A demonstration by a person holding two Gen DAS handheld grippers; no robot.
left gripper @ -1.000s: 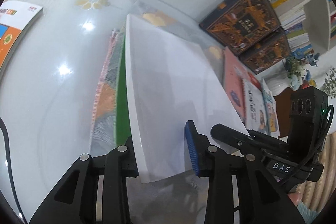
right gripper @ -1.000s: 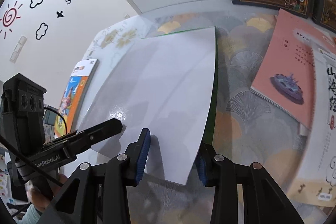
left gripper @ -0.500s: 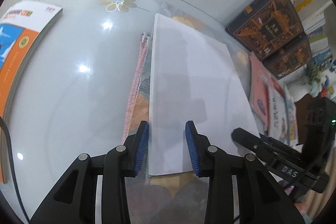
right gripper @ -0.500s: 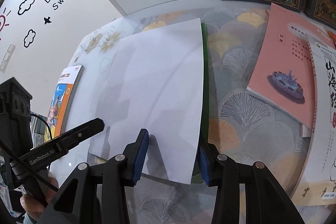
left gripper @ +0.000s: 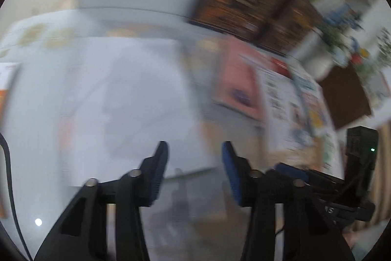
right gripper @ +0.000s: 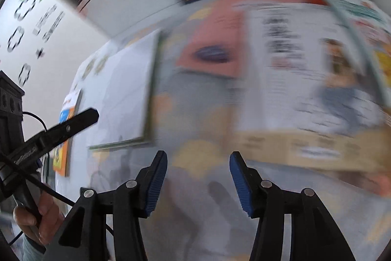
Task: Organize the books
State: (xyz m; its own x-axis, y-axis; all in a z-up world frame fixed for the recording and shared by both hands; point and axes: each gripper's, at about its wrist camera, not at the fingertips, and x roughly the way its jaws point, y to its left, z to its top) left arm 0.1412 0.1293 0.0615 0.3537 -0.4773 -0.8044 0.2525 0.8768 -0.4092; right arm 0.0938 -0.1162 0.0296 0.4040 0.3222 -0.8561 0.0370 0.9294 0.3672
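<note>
Here the white book (left gripper: 127, 99) lies flat on the glossy table (left gripper: 31, 138), its long axis running away from the cameras (both views are blurred). The left gripper (left gripper: 194, 160) and the right gripper (right gripper: 198, 169) are opening, with nothing between the blue ribbed pads (right gripper: 156, 184).

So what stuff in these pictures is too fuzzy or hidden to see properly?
- Pink book: right wrist view, cover picture and words smeared by motion blur.
- White-cover book: left wrist view, blurred; its near edge is hard to trace.
- Dark boxed books: left wrist view, titles unreadable from blur.
- Orange book: right wrist view, partly behind the left hand-held gripper.
- Wall lettering: right wrist view, streaked.
</note>
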